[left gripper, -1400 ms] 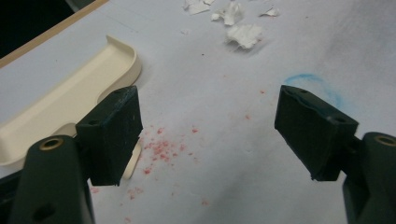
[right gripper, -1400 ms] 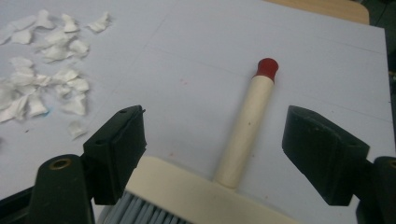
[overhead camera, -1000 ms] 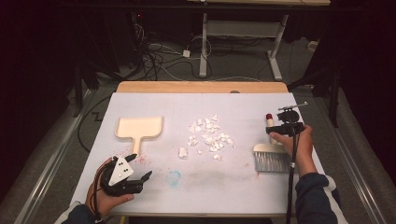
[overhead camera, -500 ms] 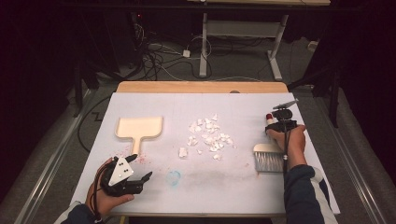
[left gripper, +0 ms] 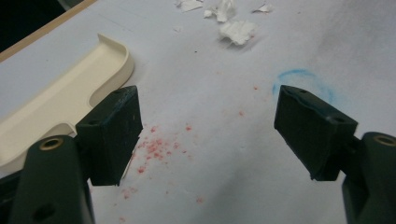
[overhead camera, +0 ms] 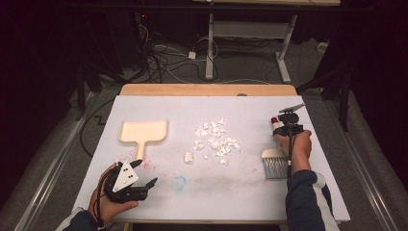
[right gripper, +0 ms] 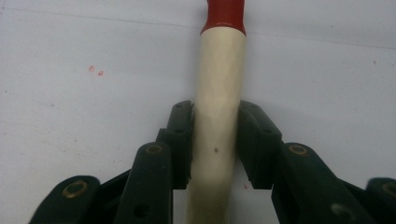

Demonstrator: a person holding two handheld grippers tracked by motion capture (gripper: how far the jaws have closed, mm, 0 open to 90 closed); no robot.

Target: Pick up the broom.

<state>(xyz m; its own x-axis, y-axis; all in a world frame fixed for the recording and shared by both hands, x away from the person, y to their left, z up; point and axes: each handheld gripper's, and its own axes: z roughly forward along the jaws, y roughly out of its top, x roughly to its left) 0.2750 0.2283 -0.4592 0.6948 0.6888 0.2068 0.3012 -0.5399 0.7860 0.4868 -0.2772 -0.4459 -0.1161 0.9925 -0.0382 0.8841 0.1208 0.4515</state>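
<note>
Closed now, right hand-held gripper (right gripper: 215,140) clamps brush handle (right gripper: 217,107), red tip away.

Left gripper (overhead camera: 144,174): low at about 7 o'clock on the table, held in the left hand (overhead camera: 108,204), jaws wide apart, nothing between them. Right gripper (overhead camera: 284,126): at about 3 o'clock, right forearm extended forward; jaws have just been closing and now clamp the brush handle (right gripper: 219,112).
</note>
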